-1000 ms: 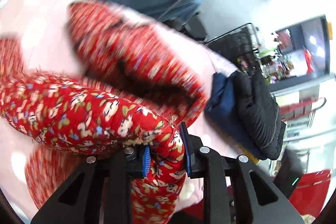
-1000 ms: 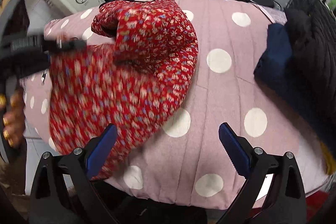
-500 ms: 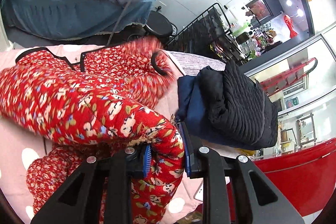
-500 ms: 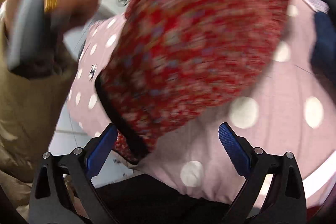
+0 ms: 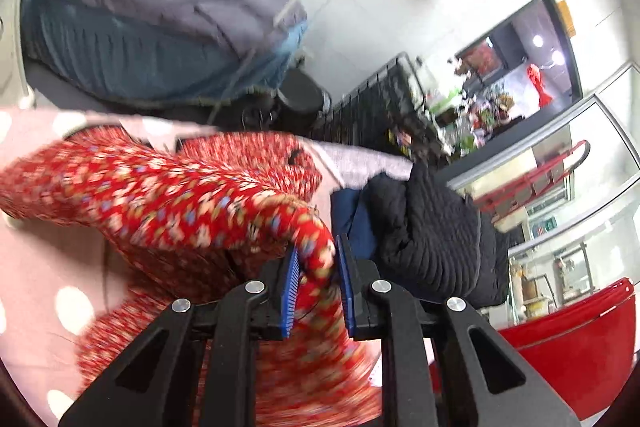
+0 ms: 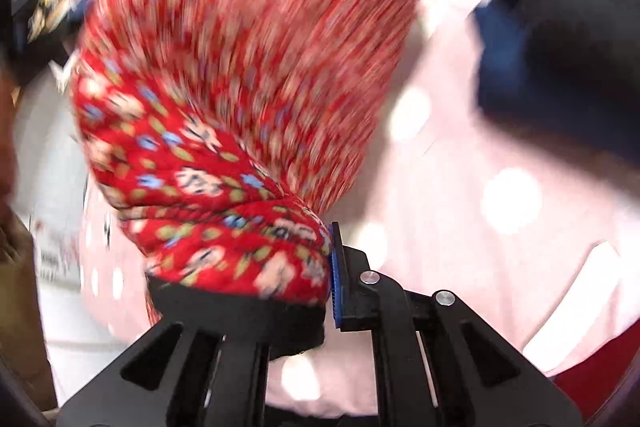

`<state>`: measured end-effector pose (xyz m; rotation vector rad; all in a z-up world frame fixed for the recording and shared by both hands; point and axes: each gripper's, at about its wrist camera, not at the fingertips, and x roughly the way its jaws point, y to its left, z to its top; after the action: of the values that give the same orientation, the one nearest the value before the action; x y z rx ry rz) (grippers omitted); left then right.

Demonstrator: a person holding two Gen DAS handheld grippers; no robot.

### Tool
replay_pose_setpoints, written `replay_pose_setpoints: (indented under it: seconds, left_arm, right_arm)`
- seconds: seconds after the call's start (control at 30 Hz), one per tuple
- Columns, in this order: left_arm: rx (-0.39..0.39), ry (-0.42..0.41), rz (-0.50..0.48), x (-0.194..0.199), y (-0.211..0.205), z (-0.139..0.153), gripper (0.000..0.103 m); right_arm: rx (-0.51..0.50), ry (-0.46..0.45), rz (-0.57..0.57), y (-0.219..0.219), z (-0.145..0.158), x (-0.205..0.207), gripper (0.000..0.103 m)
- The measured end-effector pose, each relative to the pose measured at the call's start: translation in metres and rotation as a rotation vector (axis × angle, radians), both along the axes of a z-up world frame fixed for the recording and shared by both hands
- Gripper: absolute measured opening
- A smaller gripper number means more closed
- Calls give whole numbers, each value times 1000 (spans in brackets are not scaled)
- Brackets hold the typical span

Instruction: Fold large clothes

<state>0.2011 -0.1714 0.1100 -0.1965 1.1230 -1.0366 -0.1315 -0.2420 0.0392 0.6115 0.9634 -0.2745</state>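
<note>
- A pink dotted table (image 5: 36, 239) carries a dark folded pile (image 5: 424, 227).
- Both the left gripper (image 5: 316, 279) and right gripper (image 6: 280, 267) clench the red floral garment (image 6: 224, 115), lifted; folding looks barely begun.

Surface (image 5: 52, 267): pink quilted cover, white dots.
Folded pile (image 5: 432, 227): black ribbed knit on navy cloth.
Bed (image 5: 152, 39): grey-blue bedding.
</note>
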Motion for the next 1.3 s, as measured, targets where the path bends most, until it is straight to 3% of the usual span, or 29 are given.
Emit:
replay_pose_setpoints:
  seconds: [0.03, 0.07, 0.13, 0.23, 0.3, 0.33, 0.37, 0.43, 0.47, 0.5, 0.53, 0.57, 0.63, 0.77, 0.97, 1.03, 1.1, 1.17, 1.23, 1.3]
  left_arm:
    - [-29, -20, 10, -1, 6, 11, 0]
    - [-91, -45, 12, -4, 15, 28, 0]
    - [-140, -115, 22, -12, 26, 59, 0]
    - [-128, -252, 20, -30, 31, 99, 1]
    - [-88, -248, -15, -36, 26, 99, 27]
    - [-57, -237, -1, -37, 24, 93, 74]
    - [-31, -212, 12, -37, 21, 81, 98]
    - [-8, -152, 8, -38, 17, 56, 95]
    - [26, -129, 9, -40, 13, 38, 95]
    - [87, -123, -2, -42, 6, 18, 95]
    - [151, -120, -17, -45, 0, 0, 95]
    - [198, -114, -24, -46, -3, -14, 95]
    - [311, -36, -57, -52, -9, -56, 95]
    - [311, 204, -77, -66, -11, -107, 95]
    - [218, 174, -223, -100, -53, -93, 96]
    - [269, 104, -284, -109, -78, -90, 97]
    - [432, 60, -375, -118, -112, -110, 97]
    - [459, 110, -383, -118, -123, -131, 97]
    - [447, 209, -352, -111, -129, -156, 97]
    - [477, 231, -343, -105, -137, -170, 95]
  right_arm:
    - [-49, -52, -24, -7, 25, -7, 7]
    - [-87, -93, -31, -10, 43, -11, 7]
    - [-217, -231, -28, -11, 100, -22, 7]
    - [-370, -446, -55, -17, 179, -36, 0]
    - [-440, -518, -72, -24, 212, -36, 0]
    - [-469, -502, -61, -29, 219, -32, 0]
    - [-462, -446, -38, -34, 217, -23, 0]
    - [-377, -408, -74, -54, 199, -26, 1]
    - [-278, -396, -62, -59, 182, -26, 11]
    - [-207, -370, -33, -64, 166, -21, 53]
    - [-142, -317, -4, -65, 145, -18, 84]
    - [-113, -295, 2, -63, 130, -21, 95]
    - [-48, -235, 5, -56, 92, -29, 95]
    - [91, -95, -3, -54, 26, -48, 95]
    - [158, -29, -89, -46, -20, -85, 95]
    - [203, -52, -125, -44, -29, -95, 95]
    - [232, -52, -144, -39, -43, -108, 95]
    - [257, -37, -156, -37, -56, -110, 95]
    - [315, -15, -163, -31, -87, -109, 95]
    - [368, 22, -179, -23, -124, -109, 95]
